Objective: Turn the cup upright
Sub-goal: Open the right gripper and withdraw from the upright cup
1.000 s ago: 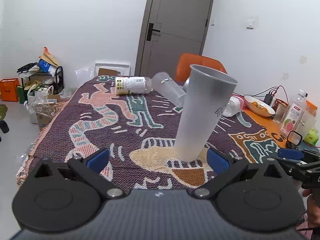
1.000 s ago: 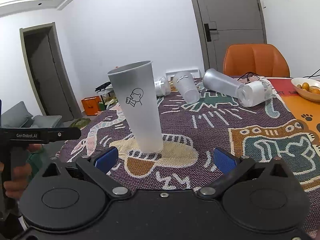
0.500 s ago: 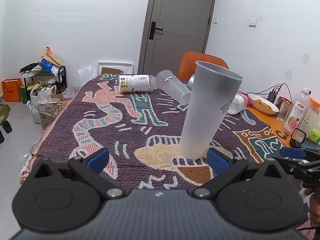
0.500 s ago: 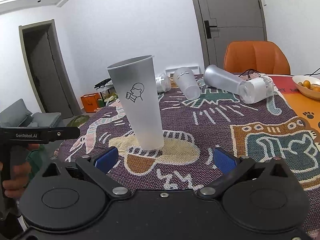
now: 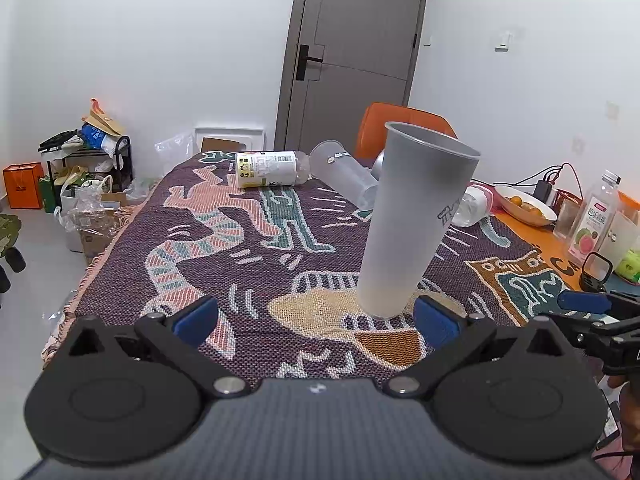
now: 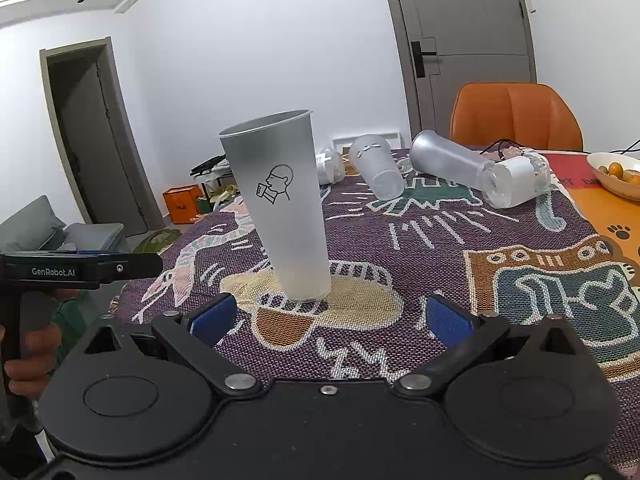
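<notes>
A tall frosted grey cup (image 5: 416,216) stands upright on the patterned cloth, mouth up; in the right wrist view (image 6: 282,208) it shows a printed drinking-face logo. My left gripper (image 5: 316,320) is open and empty, just short of the cup, which stands near its right finger. My right gripper (image 6: 328,320) is open and empty, the cup just beyond its fingers, left of centre. Each gripper shows at the edge of the other's view.
Further back on the cloth (image 5: 240,248) lie two clear cups (image 6: 378,168) (image 6: 448,158), a labelled bottle (image 5: 268,168) and a white roll (image 6: 516,178). A fruit bowl (image 5: 524,206), a juice bottle (image 5: 594,220) and an orange chair (image 6: 516,116) are at right and behind.
Both grippers have drawn back slightly from the standing cup; the cup stays upright in place. Both stay open.
</notes>
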Demonstrator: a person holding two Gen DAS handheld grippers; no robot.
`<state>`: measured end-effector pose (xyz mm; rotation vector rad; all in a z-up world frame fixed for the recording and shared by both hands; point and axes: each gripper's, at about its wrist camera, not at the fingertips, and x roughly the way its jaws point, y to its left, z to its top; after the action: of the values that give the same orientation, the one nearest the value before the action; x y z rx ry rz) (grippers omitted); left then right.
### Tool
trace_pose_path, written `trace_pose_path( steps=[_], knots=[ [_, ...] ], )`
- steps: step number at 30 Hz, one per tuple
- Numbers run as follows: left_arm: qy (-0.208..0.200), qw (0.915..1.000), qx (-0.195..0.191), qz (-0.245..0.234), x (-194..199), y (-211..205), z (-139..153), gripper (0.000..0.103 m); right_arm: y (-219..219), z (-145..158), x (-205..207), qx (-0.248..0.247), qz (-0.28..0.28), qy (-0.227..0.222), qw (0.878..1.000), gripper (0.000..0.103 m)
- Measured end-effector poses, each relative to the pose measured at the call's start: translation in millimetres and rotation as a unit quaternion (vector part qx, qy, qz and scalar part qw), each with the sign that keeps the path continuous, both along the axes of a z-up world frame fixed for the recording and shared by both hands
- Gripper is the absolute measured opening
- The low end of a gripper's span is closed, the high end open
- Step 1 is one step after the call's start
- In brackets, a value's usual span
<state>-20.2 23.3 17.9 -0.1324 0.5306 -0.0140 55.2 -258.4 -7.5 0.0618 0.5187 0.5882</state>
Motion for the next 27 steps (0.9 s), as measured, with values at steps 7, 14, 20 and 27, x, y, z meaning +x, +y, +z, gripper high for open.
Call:
trace_pose_path(
  steps=[7, 14, 20, 27],
  knots=[
    [0.001, 1.0, 0.0, 0.0, 0.1, -0.3, -0.2, 0.103, 0.0, 0.2, -0.3, 0.0, 0.001, -0.001, 1.0, 0.103],
    [0.0, 1.0, 0.006, -0.004, -1.9, -1.9, 0.8, 0.103, -0.5, 1.3, -0.5, 0.0, 0.0, -0.001, 1.0, 0.103],
    [-0.001, 1.0, 0.007, -0.004, -2.6, -2.3, 1.2, 0.103, 0.4, 2.5, -0.8, 0.0, 0.002, -0.004, 1.0, 0.103],
    [-0.003, 0.9999, 0.011, -0.007, -3.3, -3.3, 3.1, 0.103, 0.6, 2.3, -1.8, -0.001, 0.001, -0.005, 1.0, 0.103]
  ],
)
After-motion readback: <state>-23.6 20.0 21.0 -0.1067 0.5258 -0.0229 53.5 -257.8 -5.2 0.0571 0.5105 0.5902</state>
